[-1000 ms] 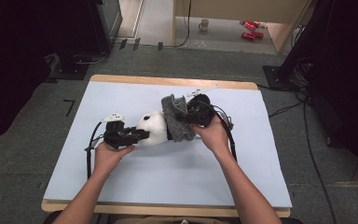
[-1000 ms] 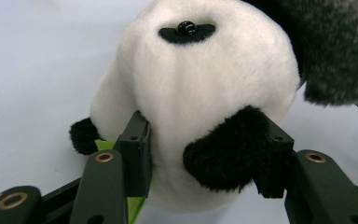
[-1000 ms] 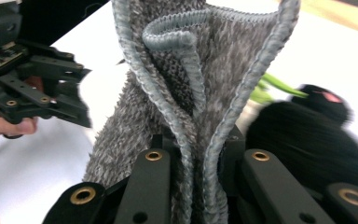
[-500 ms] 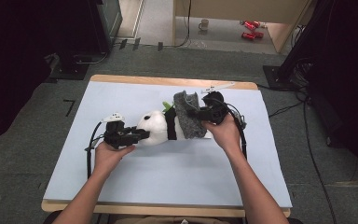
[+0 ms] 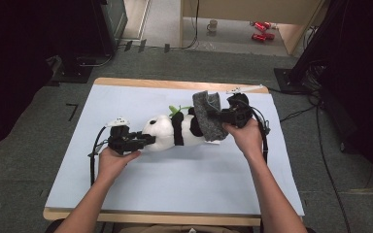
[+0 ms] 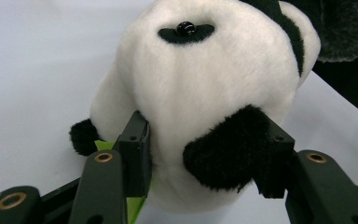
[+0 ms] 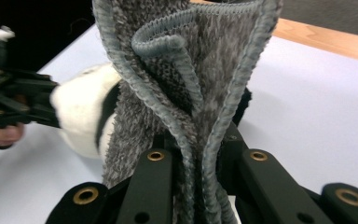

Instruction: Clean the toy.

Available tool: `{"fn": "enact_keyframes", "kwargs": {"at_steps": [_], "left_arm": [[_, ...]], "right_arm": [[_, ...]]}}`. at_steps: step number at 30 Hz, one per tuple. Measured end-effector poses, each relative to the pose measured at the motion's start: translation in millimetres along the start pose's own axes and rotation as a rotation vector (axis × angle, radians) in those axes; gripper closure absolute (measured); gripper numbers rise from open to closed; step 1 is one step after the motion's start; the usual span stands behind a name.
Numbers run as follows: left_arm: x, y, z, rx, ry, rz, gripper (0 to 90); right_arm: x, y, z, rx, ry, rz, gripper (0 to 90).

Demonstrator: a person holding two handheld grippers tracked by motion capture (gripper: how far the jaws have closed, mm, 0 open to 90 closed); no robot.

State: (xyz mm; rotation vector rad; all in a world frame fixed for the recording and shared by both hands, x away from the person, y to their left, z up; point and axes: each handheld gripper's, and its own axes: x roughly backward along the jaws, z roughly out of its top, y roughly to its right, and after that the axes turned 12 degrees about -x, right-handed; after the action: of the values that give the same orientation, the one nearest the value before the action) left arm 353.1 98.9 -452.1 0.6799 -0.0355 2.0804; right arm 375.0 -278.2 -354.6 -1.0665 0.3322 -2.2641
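Grey carpet and dark equipment ring the pale blue worktop [image 5: 175, 184] in the high view, where a plush panda [image 5: 172, 132] lies on its side at the centre of the frame. I hold its head in my left hand-held gripper [image 5: 144, 140], at centre left, while my right hand-held gripper [image 5: 214, 116], at centre right, pinches a grey cloth [image 5: 208, 116] that stands bunched over the toy's lower end. I judge the job, dressing or wrapping the panda in the cloth, to be barely begun: the cloth touches only the rear of the body, and the head, the chest and a green leaf [image 5: 176, 109] just above remain bare.

Seen from the left gripper view, the panda's [image 6: 205, 84] white head takes up most of the frame, with one black bead eye near the top. My left hand-held gripper's [image 6: 205, 158] jaws stand about half open and press into the plush from both sides, one beside a black ear at lower right.

From the right gripper view, the grey cloth [image 7: 186, 84] rises in folds through the middle of the frame, its stitched hems doubled together. My right hand-held gripper [image 7: 196, 154] is clamped tight on those folds at the bottom. Beyond, at left, the panda's [image 7: 79, 112] white body shows, with the other gripper on it.
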Motion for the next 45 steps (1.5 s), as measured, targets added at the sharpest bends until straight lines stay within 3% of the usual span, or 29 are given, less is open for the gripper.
{"fn": "enact_keyframes", "kwargs": {"at_steps": [3, 8, 12, 17, 27, 34, 41, 45], "left_arm": [[-0.1, -0.3, -0.3, 0.003, 0.003, 0.0, 48.8], [-0.1, 1.1, 0.1, 0.001, 0.0, 0.004, 48.4], [-0.1, 3.0, 0.8, 0.007, 0.002, 0.007, 48.1], [-0.3, 6.4, 0.6, 0.0, 0.009, 0.018, 47.9], [2.3, 14.1, -2.1, -0.016, -0.002, 0.029, 46.8], [2.6, 15.7, -5.8, -0.038, -0.009, 0.035, 46.3], [2.8, 13.3, -5.7, -0.046, -0.01, 0.023, 46.0], [3.1, 9.9, -5.3, -0.038, -0.011, 0.019, 46.0]], "right_arm": [[5.6, -4.7, 1.1, -0.007, 0.014, 0.036, 80.6], [2.7, -35.1, 6.2, 0.045, 0.02, 0.108, 80.6], [-18.7, -61.3, 8.3, 0.088, -0.02, 0.139, 80.6], [-55.3, -84.8, 7.8, 0.103, -0.072, 0.175, 80.6], [-98.5, -110.4, 3.6, 0.128, -0.151, 0.199, 80.3], [-112.1, -103.9, -5.0, 0.149, -0.179, 0.164, 80.1], [-104.7, -90.5, -3.3, 0.123, -0.17, 0.152, 79.9], [-93.8, -78.8, -1.4, 0.11, -0.157, 0.107, 79.9]]}}
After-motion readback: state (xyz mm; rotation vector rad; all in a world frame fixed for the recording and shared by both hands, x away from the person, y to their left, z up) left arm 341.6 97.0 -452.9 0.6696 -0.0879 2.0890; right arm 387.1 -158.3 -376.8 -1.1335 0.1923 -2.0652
